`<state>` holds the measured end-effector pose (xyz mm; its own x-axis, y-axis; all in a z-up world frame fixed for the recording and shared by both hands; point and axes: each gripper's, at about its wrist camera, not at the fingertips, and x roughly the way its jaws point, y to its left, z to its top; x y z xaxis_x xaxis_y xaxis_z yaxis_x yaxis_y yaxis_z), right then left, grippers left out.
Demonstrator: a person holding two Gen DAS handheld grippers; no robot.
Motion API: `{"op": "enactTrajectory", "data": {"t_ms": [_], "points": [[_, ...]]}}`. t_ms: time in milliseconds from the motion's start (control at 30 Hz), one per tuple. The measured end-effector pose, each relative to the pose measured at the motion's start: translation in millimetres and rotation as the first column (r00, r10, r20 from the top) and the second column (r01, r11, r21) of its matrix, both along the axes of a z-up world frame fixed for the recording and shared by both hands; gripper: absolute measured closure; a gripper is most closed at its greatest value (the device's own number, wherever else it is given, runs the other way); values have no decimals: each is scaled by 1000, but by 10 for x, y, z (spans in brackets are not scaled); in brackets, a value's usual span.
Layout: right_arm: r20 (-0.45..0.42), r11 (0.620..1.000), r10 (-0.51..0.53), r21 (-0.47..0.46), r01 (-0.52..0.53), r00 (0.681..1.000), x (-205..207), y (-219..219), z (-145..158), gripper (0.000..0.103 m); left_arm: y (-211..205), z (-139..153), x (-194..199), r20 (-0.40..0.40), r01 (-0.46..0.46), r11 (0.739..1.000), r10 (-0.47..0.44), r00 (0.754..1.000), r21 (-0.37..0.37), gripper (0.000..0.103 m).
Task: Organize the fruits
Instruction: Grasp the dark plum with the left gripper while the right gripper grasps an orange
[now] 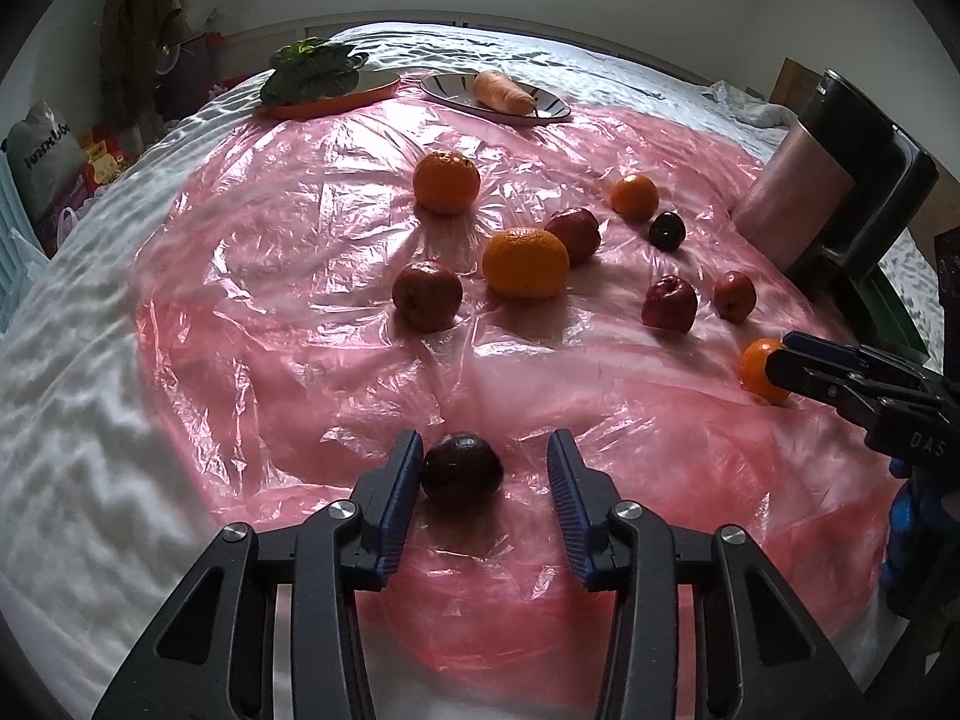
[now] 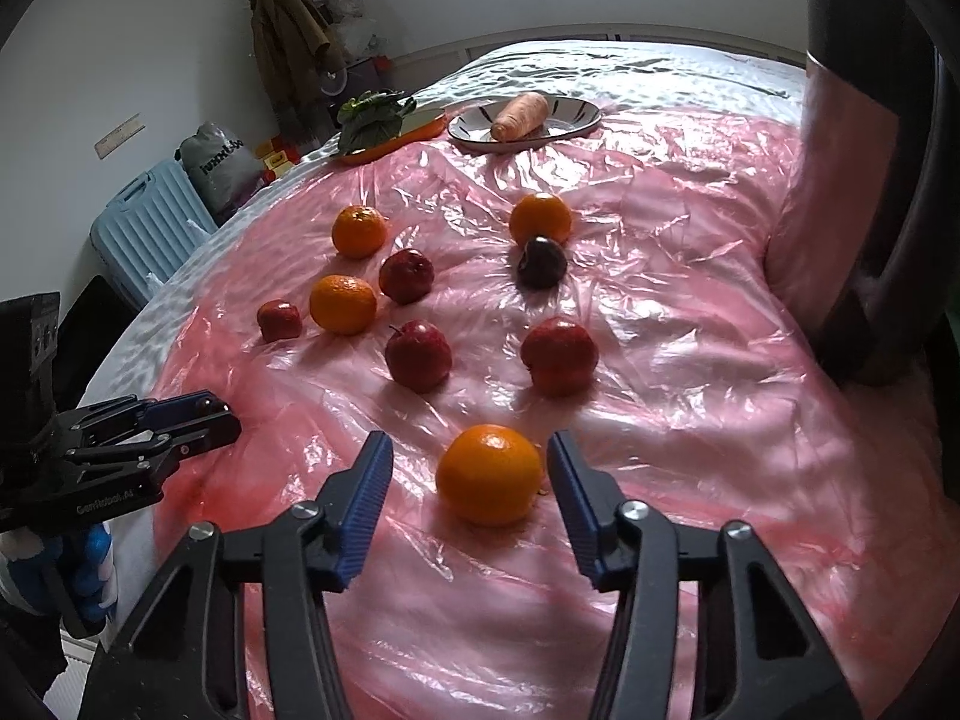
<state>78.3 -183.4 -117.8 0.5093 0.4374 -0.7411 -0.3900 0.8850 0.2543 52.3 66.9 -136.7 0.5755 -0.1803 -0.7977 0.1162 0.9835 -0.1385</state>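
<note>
A dark plum [image 1: 462,468] lies on the pink plastic sheet [image 1: 270,276] between the fingers of my left gripper [image 1: 486,474]. The left pad touches it and a gap remains at the right pad, so the gripper is open. In the right wrist view an orange [image 2: 489,474] sits between the fingers of my right gripper [image 2: 468,480]. It is close to the right pad and clear of the left pad, so this gripper is open too. More oranges [image 1: 525,261], red apples [image 1: 427,295] and a second plum [image 1: 666,231] are scattered farther back.
At the far edge stand an orange plate with leafy greens [image 1: 324,75] and a striped plate [image 1: 549,105] with a carrot [image 1: 501,93]. A pink tumbler with a black handle [image 1: 798,186] stands at the right. White bedding surrounds the sheet. A blue suitcase [image 2: 150,216] stands beside the bed.
</note>
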Motion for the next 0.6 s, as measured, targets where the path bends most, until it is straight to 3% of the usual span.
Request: {"op": "enactTrajectory", "data": {"t_ms": [433,600], "points": [[-58,999,-38,-12,38,998,88,-3,-161,10,37,-49,17,-14,8,1000,-8,1000,-24,67],[-71,999,-45,-13,44,996,92,-8,-187,23,67,-77,26,-22,0,999,-1,1000,-32,72]]}}
